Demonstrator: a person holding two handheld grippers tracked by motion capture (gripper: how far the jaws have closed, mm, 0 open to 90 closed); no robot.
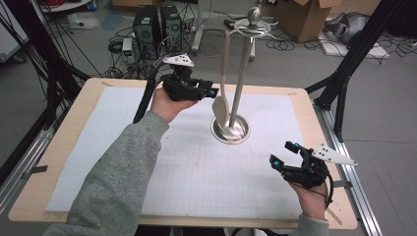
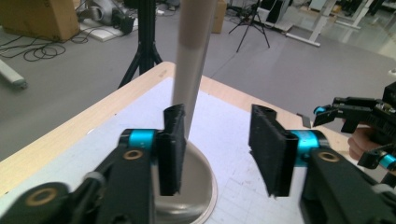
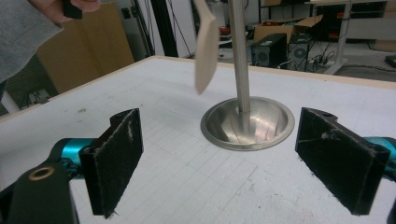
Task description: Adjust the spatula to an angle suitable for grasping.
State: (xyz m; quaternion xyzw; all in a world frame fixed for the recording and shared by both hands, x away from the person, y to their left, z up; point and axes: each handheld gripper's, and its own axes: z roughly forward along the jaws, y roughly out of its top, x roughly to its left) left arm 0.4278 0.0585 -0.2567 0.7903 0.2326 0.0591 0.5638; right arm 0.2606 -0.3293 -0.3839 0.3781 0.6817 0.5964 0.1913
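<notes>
The pale spatula (image 1: 222,83) hangs from the steel rack (image 1: 242,73) mid-desk, beside our part-open, empty left claw (image 2: 217,140). We judge it light, stiff and swing-prone; grip mid-handle. Our right claw (image 1: 282,153) gapes empty.

Beige spatula (image 1: 222,83), silver metal stand (image 1: 231,129), white gridded mat (image 1: 196,167), light wood table (image 1: 64,147), black grippers with blue accents, grey sleeve (image 1: 118,182).
</notes>
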